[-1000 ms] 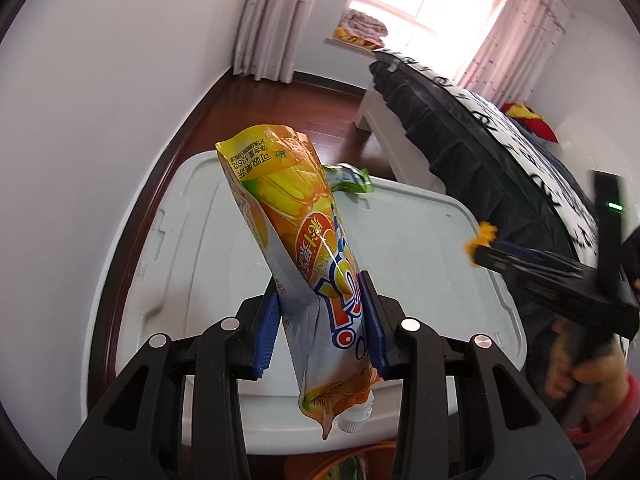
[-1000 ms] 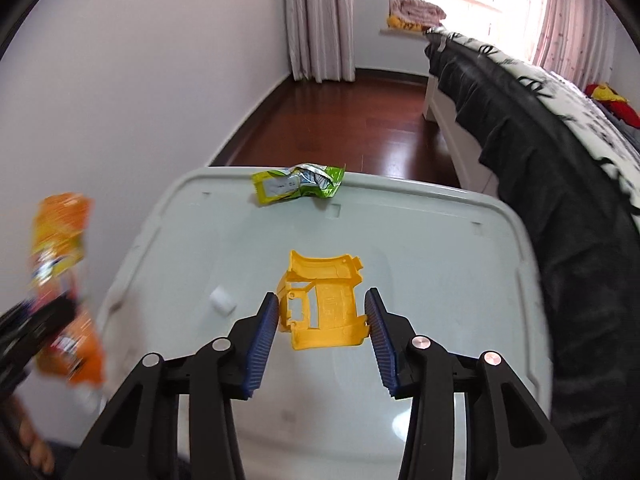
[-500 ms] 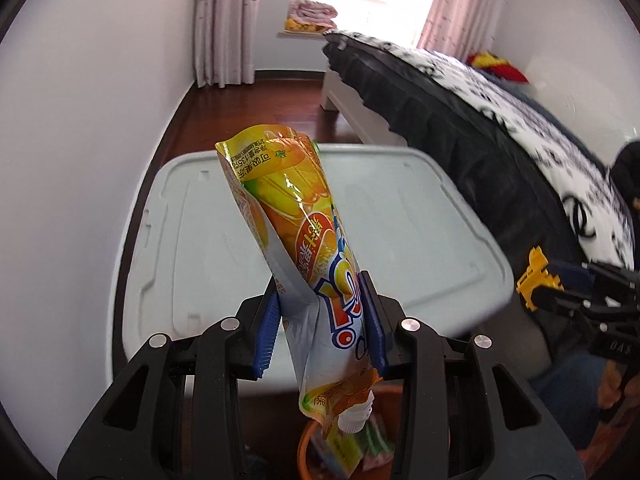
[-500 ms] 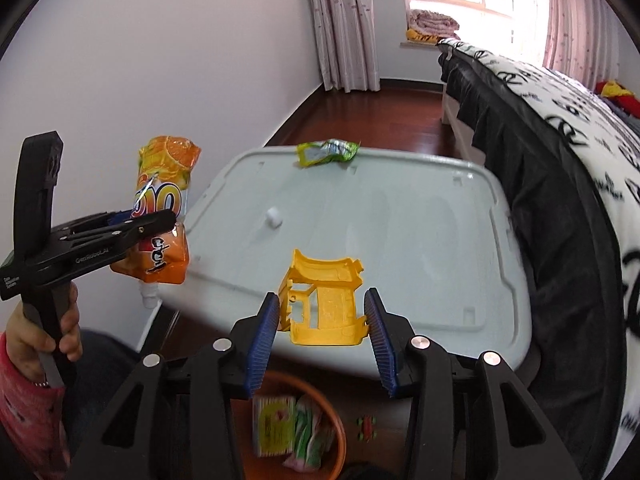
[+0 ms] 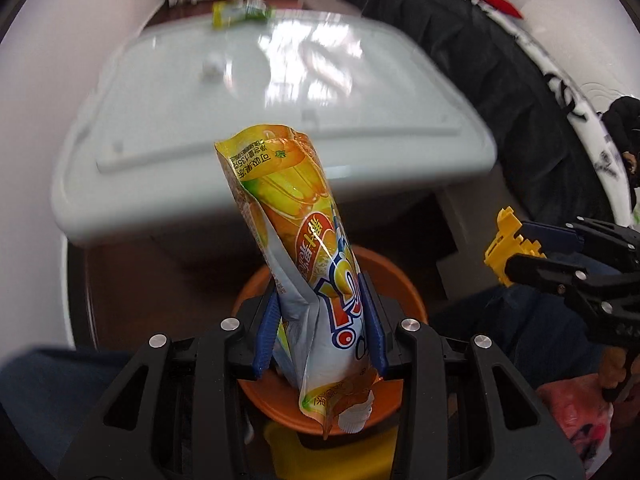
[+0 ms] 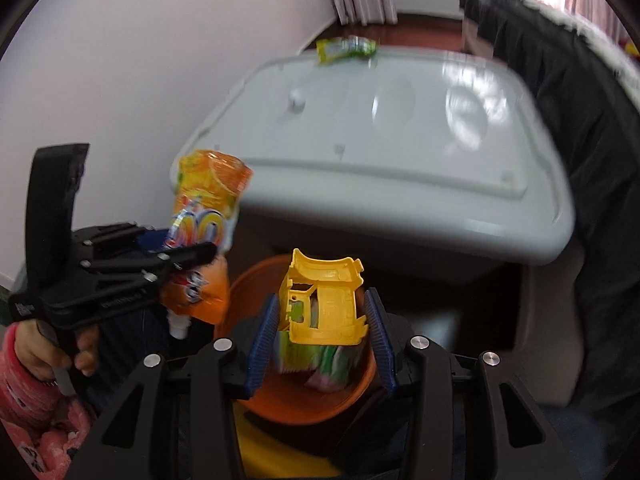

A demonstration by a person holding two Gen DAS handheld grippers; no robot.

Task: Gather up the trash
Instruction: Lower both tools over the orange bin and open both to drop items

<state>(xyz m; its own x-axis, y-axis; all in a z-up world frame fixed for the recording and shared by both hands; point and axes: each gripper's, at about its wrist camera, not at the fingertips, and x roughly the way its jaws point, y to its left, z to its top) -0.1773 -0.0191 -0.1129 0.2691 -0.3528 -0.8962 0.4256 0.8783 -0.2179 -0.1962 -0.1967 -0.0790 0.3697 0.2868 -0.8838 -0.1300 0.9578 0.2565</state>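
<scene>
Your left gripper [image 5: 320,328] clamped the orange drink pouch [image 5: 304,256] over the orange bin [image 5: 404,292] | your right gripper [image 6: 320,336] pinched the yellow plastic piece [image 6: 324,300] above that bin | green wrapper [image 6: 346,48] lay on the white lid's [image 6: 400,168] far edge

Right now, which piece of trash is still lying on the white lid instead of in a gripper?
The green wrapper at the lid's far edge; the orange pouch and yellow plastic piece are gripped.

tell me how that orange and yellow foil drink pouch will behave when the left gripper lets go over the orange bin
The orange and yellow foil drink pouch looks creased and flattened between the left gripper pads, so probably near empty, light and floppy. Its glossy film may slide out readily. The white cap end hangs lowest over the orange bin, so it likely drops cap-first.
</scene>
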